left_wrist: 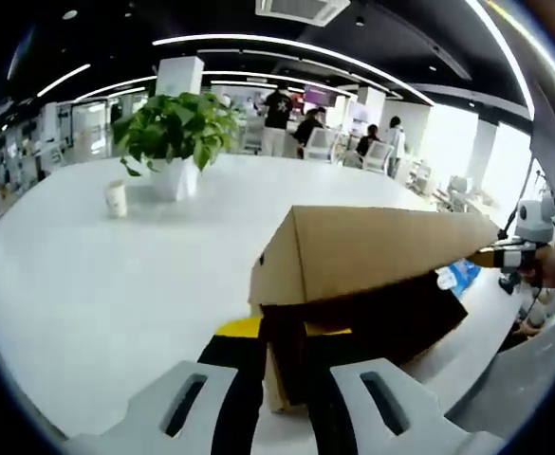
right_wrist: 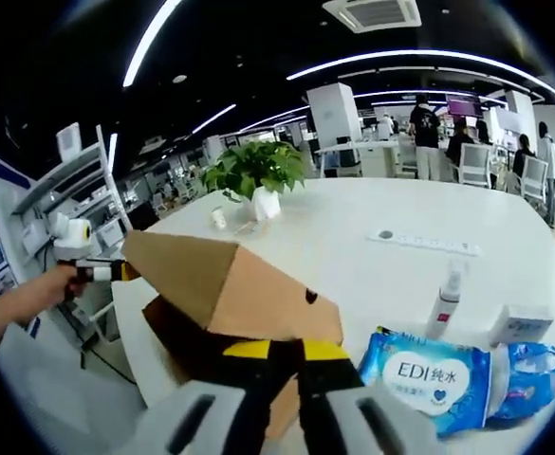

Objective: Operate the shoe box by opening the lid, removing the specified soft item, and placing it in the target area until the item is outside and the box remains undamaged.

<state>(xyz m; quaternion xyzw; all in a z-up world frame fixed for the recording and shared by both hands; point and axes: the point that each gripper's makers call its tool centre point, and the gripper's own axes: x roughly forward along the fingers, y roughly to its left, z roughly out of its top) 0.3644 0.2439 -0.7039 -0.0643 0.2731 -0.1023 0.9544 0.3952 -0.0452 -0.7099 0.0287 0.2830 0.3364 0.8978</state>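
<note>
The raised lid (left_wrist: 372, 251) hides the shoe box (left_wrist: 381, 327) interior, so its contents cannot be told. The left tool (left_wrist: 279, 393) covers the box's near wall. Distant people (left_wrist: 277, 118) are too small to make out.

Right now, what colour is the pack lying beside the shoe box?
Blue and white, with blue "EDI" lettering; the pack shows best in the right gripper view, beside the shoe box.

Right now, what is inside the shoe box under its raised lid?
Under the tilted cardboard lid, the box shows only a dark hollow and a yellow strip at its front edge. Whether any soft item lies inside cannot be seen: lid and shadow cover it.
</note>
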